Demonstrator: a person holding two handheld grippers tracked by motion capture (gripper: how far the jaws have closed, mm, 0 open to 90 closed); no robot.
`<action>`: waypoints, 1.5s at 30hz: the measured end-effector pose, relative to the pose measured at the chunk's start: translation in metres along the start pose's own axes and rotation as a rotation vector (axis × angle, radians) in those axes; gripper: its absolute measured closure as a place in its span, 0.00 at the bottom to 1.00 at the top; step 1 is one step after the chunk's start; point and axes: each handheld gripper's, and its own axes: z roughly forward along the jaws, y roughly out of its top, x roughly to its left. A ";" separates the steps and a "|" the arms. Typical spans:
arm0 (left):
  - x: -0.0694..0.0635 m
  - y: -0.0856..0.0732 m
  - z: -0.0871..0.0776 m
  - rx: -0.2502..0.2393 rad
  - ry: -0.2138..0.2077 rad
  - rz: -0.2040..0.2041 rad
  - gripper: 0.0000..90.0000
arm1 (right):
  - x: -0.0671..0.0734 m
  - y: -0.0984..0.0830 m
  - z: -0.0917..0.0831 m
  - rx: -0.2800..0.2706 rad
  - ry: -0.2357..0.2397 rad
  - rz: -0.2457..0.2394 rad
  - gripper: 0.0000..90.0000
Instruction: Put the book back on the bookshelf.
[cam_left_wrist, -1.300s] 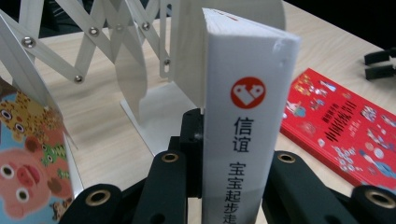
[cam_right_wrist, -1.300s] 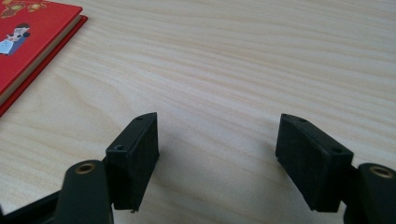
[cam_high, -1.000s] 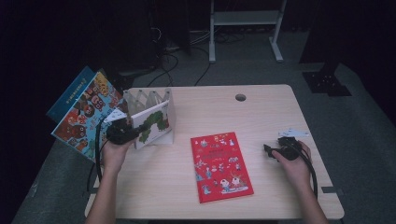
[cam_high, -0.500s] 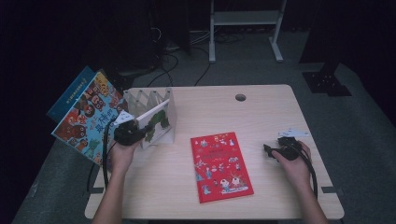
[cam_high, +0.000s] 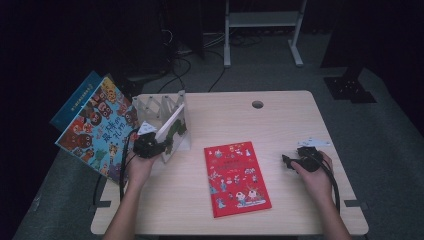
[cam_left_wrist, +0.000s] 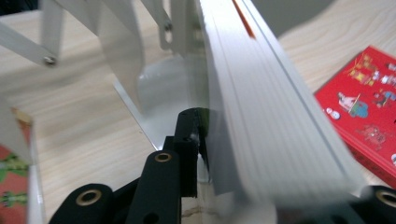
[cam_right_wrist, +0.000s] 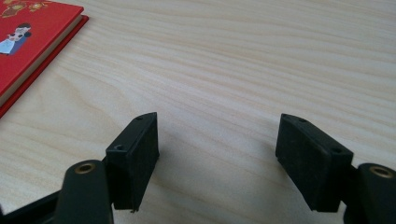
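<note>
A book rack (cam_high: 159, 107) stands at the far left of the tabletop (cam_high: 280, 122). A book (cam_high: 172, 131) leans upright in the rack's right end, and the left tongs (cam_high: 156, 148) sit at that book's near edge. A second book (cam_high: 236, 176) lies flat to the right of the rack, nearer the person. The right tongs (cam_high: 290, 162) rest further right still. Two books (cam_high: 95, 125) overhang the tabletop edge left of the rack.

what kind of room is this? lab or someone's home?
Most likely a lab or recording room, not a home: a lone wooden table with a cable hole, dark surroundings, loose cables on grey carpet and a white metal stand behind. Children's picture books such as the red book look like props.
</note>
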 end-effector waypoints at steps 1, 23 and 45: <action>-0.002 0.000 0.002 0.006 0.004 0.009 0.77 | 0.000 0.000 0.000 0.000 0.000 0.000 0.32; -0.003 -0.021 -0.029 0.100 -0.082 0.129 0.51 | 0.000 0.000 0.000 0.000 0.003 -0.002 0.32; -0.012 -0.018 -0.016 0.156 -0.170 0.192 0.86 | 0.001 0.000 0.000 0.001 0.006 -0.003 0.32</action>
